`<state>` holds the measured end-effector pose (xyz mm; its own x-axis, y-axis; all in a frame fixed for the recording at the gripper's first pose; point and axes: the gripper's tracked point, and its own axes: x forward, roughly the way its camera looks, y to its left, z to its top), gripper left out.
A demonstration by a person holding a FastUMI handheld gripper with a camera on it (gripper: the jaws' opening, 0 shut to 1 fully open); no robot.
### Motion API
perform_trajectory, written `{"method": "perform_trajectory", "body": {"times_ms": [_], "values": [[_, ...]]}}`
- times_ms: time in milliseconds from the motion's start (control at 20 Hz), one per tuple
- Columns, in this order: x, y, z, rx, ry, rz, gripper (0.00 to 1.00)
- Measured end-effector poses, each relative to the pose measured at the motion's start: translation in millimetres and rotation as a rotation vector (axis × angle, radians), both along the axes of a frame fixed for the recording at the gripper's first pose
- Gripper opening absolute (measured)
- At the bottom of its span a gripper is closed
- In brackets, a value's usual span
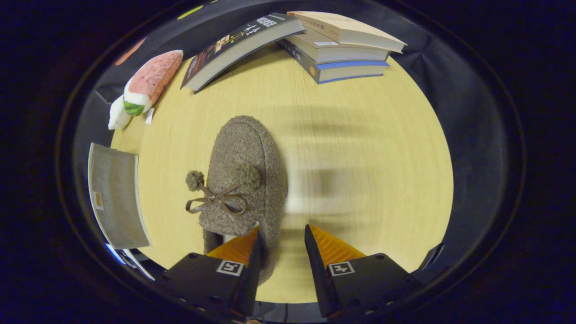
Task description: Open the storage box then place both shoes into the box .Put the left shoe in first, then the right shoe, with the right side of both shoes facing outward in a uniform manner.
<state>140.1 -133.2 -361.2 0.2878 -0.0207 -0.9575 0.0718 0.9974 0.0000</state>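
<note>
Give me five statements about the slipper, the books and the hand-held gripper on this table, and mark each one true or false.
1. The fuzzy slipper has a bow with pompoms on top. True.
2. Both fingers of the hand-held gripper press on the slipper. False: the fingers stand apart, and the slipper's near end lies by one finger and reaches into the gap between them.
3. A stack of books lies beyond the slipper at the far side of the table. True.
4. The watermelon-slice plush toy sits on top of the stack of books. False: it lies on the table, away from the stack.
5. The slipper is inside a storage box. False: it rests on the bare tabletop.
</note>
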Motion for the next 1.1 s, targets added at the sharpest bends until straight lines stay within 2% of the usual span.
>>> {"method": "perform_trajectory", "body": {"times_ms": [100,150,200,250,300,450,700,900,1100], "values": [[1,1,-2,0.013,0.000,0.002,0.52],[5,15,0,0.092,-0.003,0.001,0.37],[1,13,-1,0.096,0.011,-0.025,0.21],[2,14,-6,0.092,0.000,-0.016,0.06],[0,15,-3,0.078,0.004,0.007,0.04],[-6,14,3,0.070,0.000,0.005,0.00],[-20,39,62,0.122,-0.066,0.007,0.01],[-28,83,125,0.141,-0.134,0.050,0.00],[-38,155,169,0.172,-0.182,0.104,0.00]]}}
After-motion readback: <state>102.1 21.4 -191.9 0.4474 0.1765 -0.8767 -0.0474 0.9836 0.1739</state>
